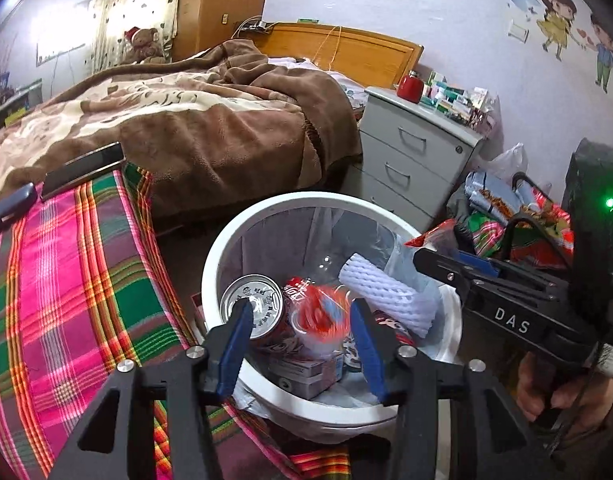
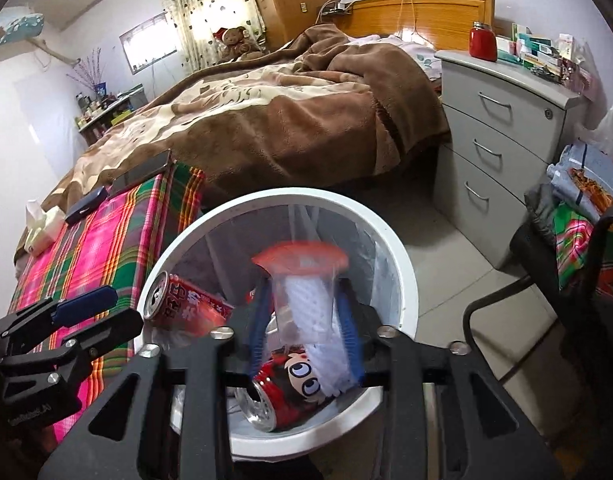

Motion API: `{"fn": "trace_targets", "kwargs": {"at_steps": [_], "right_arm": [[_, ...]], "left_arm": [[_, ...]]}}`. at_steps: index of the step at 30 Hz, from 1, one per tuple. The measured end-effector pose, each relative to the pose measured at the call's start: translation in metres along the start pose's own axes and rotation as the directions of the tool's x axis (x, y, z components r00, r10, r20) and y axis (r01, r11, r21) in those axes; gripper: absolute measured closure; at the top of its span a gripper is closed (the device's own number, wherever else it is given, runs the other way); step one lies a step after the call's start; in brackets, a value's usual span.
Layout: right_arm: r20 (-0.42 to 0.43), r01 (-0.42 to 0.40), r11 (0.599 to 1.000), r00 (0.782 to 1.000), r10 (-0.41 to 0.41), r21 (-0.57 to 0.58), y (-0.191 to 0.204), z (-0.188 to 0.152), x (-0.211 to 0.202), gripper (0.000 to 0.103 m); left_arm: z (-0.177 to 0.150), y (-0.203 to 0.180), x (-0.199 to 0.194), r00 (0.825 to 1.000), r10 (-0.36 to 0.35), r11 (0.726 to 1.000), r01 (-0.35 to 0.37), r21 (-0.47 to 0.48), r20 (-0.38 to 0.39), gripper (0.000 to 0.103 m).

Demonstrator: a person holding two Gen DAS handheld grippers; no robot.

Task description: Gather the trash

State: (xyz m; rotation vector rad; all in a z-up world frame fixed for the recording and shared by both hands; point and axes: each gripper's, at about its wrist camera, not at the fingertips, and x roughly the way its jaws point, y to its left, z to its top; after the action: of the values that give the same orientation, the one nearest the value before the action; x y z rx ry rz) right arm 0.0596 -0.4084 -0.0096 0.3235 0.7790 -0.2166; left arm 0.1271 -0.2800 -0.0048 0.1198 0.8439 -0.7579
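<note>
Both grippers' jaws hung parted over the white trash bin point(image 1: 226, 240): left gripper point(image 1: 302, 320) around a blurred red wrapper point(image 1: 318, 312), right gripper point(image 2: 306, 320) around a clear cup point(image 2: 302, 280), both apparently unpressed; bin on the floor point(image 2: 446, 280) beside the bed point(image 2: 266, 120)

Cans point(image 1: 252, 306) lie in the bin point(image 1: 266, 210) (bed point(image 1: 210, 128) behind).

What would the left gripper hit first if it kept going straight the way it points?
Probably the blurred red-and-clear wrapper between the left gripper's open fingers, over the white bin. Past that lie the cans and box in the bin; depth is hard to judge.
</note>
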Motion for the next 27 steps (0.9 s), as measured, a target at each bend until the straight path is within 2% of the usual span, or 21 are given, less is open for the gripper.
{"fn": "trace_targets", "kwargs": {"at_steps": [2, 6, 8, 15, 27], "right_arm": [[0.002, -0.018, 1.0, 1.0, 0.018, 0.007, -0.001, -0.001, 0.0, 0.043], [0.01, -0.017, 1.0, 1.0, 0.017, -0.001, 0.003, -0.003, -0.003, 0.043], [0.014, -0.015, 1.0, 1.0, 0.015, -0.005, 0.006, -0.002, -0.005, 0.043], [0.073, -0.043, 0.999, 0.996, 0.043, -0.009, 0.018, -0.009, -0.023, 0.043], [0.19, -0.05, 0.997, 0.98, 0.06, -0.056, 0.049, -0.042, -0.051, 0.043]], "left_arm": [[-0.001, 0.002, -0.002, 1.0, 0.01, 1.0, -0.01, -0.006, 0.0, 0.052], [-0.002, 0.003, -0.007, 1.0, 0.018, 1.0, -0.018, -0.012, 0.007, 0.051], [-0.003, 0.004, -0.012, 0.999, 0.032, 0.999, -0.031, -0.023, 0.018, 0.045], [-0.013, 0.007, -0.033, 0.994, 0.085, 0.996, -0.084, -0.025, 0.063, 0.038], [-0.05, 0.019, -0.086, 0.952, 0.255, 0.967, -0.247, -0.062, 0.168, 0.038]]}}
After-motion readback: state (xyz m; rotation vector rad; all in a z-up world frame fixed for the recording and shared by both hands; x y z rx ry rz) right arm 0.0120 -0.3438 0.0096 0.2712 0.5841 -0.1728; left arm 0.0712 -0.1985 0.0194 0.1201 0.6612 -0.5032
